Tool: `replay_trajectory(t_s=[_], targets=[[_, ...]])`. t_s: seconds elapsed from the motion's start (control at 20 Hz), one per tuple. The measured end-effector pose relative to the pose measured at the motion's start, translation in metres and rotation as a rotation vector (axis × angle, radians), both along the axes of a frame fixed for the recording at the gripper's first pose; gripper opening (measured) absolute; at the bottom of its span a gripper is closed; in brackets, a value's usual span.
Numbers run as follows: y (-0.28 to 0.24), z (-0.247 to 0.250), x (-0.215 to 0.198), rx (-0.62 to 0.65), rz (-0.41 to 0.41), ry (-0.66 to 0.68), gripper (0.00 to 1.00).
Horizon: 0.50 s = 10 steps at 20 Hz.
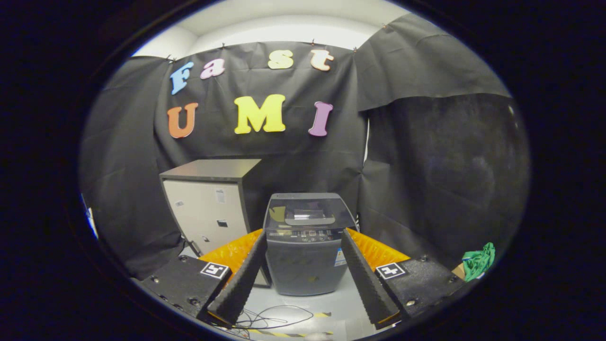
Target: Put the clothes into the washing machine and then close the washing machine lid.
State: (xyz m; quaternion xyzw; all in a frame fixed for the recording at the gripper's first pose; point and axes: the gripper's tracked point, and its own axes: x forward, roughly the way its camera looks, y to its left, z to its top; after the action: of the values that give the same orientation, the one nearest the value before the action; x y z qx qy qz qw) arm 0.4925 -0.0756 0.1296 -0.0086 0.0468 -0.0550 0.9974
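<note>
A small dark grey top-loading washing machine (305,246) stands on the floor straight ahead, framed between my two fingers. Its tinted lid (307,213) lies flat and closed on top, with a control strip along the front edge. A bunched green cloth (479,260) lies off to the right, beyond my right finger, on something brown. My gripper (303,239) is open wide, well short of the machine, and nothing is between the fingers.
A grey cabinet with a pale door (208,213) stands just left of the washing machine, almost touching it. Black cloth walls close the booth behind and to the right. Loose cables (272,318) and yellow-black tape lie on the pale floor in front.
</note>
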Motion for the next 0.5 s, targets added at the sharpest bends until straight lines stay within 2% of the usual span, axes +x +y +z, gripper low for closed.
replay_trajectory(t_s=[0.2,0.5], targets=[[0.007,-0.004,-0.008,0.027,0.013,0.007,0.98],[0.006,-0.003,-0.015,-0.001,0.027,-0.007,0.98]])
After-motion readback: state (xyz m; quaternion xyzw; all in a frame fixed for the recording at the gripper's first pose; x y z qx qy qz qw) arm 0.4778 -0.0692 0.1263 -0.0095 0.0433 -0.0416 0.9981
